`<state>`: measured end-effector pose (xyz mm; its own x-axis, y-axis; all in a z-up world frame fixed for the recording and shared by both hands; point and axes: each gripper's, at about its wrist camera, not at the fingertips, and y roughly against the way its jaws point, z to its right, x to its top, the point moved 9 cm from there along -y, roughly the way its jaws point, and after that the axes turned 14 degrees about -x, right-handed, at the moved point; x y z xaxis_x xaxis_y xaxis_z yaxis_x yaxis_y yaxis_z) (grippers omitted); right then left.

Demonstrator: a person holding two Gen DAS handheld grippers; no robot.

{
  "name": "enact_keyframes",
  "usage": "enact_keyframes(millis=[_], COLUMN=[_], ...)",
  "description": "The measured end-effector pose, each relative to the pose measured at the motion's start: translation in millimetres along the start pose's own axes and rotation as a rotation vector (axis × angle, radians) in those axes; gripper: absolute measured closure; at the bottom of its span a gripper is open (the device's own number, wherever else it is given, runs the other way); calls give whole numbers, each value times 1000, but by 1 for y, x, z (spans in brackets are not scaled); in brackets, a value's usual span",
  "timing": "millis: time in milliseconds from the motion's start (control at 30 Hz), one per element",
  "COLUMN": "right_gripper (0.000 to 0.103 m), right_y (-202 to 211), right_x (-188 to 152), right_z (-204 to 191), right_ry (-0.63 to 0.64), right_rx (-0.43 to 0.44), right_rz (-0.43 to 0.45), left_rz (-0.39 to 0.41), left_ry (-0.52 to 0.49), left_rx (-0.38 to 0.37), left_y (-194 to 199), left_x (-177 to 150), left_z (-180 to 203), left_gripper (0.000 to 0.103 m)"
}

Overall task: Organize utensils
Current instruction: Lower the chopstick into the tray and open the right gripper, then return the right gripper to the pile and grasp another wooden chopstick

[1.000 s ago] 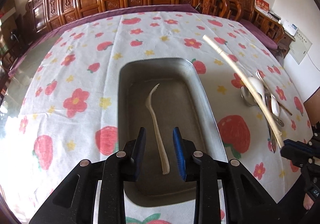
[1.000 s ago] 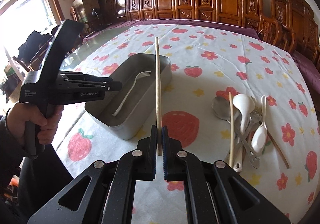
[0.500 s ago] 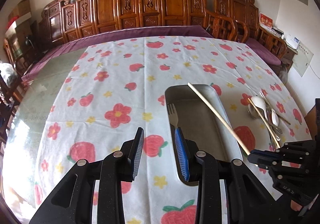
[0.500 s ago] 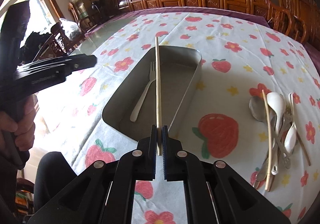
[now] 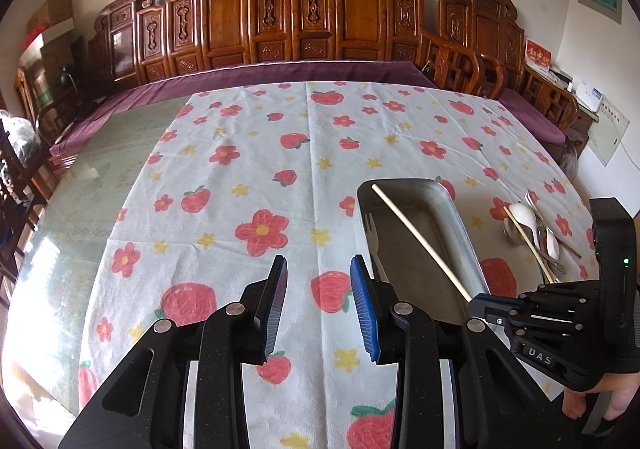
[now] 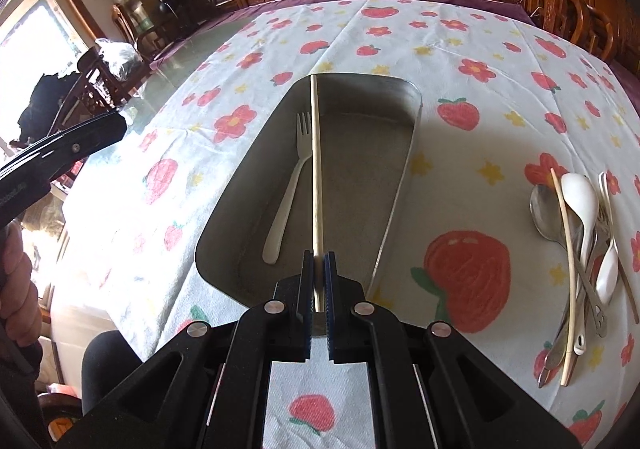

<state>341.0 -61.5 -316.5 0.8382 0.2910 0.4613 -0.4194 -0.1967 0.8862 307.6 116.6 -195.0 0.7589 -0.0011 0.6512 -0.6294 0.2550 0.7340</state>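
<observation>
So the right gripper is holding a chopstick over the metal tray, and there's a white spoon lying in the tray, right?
Not a spoon. The right wrist view shows a white fork lying in the metal tray. The right gripper does hold a chopstick over it.

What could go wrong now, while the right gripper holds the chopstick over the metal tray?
1. The right gripper pinches the chopstick only at its near end, so the long free part may swing or slip.
2. The chopstick hangs right beside the white fork in the metal tray; released here, it may land across the fork.
3. Its far tip is close to the tray's far wall and might hit it.
</observation>
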Motion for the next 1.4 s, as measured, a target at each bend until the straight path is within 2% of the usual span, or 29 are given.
enact_keyframes(millis=[333, 467, 633, 800, 867, 900, 1067, 1400], right_gripper=[96, 96, 96, 95, 83, 82, 81, 81], right_y=[3, 22, 51, 63, 62, 60, 39, -4], right_x=[1, 3, -2, -17, -24, -29, -46, -48], right_z=[-3, 6, 39, 95, 118, 131, 171, 196], right_ry=[15, 30, 33, 32, 24, 16, -6, -6], right_rx=[57, 60, 26, -60, -85, -102, -150, -175], right_rz=[37, 99, 170, 196, 193, 190, 165, 135], left_rz=[9, 10, 17, 13, 6, 4, -13, -43], left_ry=[-20, -35, -54, -83, -94, -96, -98, -146], left_rx=[5, 0, -27, -56, -75, -83, -122, -148], left_y=[2, 3, 2, -8, -14, -17, -35, -59], left_x=[2, 2, 0, -3, -5, -6, -12, -30], left_z=[9, 20, 43, 71, 85, 90, 116, 156], left_gripper=[67, 66, 66, 65, 65, 65, 65, 65])
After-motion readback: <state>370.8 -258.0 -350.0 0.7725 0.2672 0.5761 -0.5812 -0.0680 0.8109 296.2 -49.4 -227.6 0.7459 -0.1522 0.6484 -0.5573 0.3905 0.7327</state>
